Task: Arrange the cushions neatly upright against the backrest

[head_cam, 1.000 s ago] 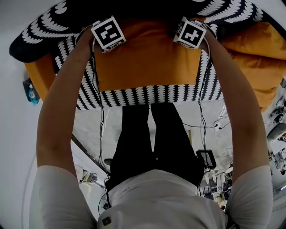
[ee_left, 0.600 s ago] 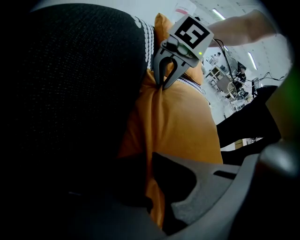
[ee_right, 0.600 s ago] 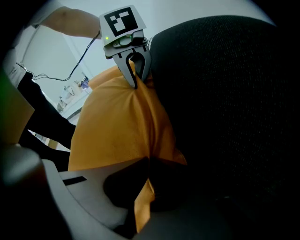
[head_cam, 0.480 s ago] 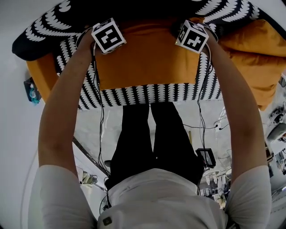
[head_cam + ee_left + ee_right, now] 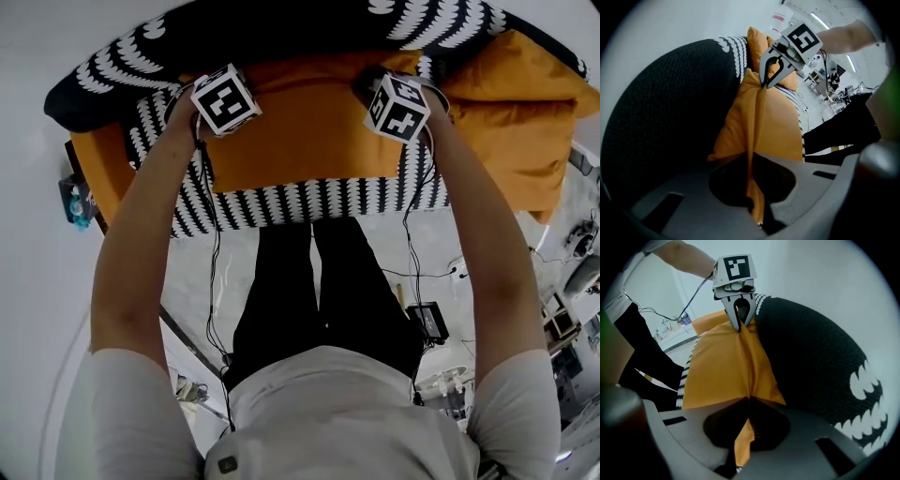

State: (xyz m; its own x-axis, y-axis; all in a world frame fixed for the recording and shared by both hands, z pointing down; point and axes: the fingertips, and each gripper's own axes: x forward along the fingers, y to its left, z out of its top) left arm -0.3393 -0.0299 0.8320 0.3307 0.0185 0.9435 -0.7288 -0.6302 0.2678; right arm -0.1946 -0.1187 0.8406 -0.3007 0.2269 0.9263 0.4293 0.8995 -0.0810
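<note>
A middle orange cushion point(image 5: 309, 131) lies on the black-and-white patterned sofa seat point(image 5: 309, 199), its far edge against the dark backrest point(image 5: 281, 33). My left gripper point(image 5: 221, 86) is shut on the cushion's far left corner, and the fabric point(image 5: 757, 140) is pinched between its jaws point(image 5: 757, 213). My right gripper point(image 5: 394, 94) is shut on the far right corner, with a fold of the cushion point(image 5: 731, 366) caught in its jaws point(image 5: 739, 456). Each gripper view shows the other gripper, the right one point(image 5: 765, 83) and the left one point(image 5: 738, 326), clamped on the same top edge, which is lifted.
A second orange cushion point(image 5: 511, 112) slumps at the sofa's right end, and a third point(image 5: 98, 169) lies at the left end. The person's legs point(image 5: 319, 281) stand at the seat's front. Cables, a small device point(image 5: 427, 322) and clutter lie on the floor.
Both marker cubes have risen together with the cushion's far edge. The cushion's near edge has drawn back from the seat's front, showing more patterned seat.
</note>
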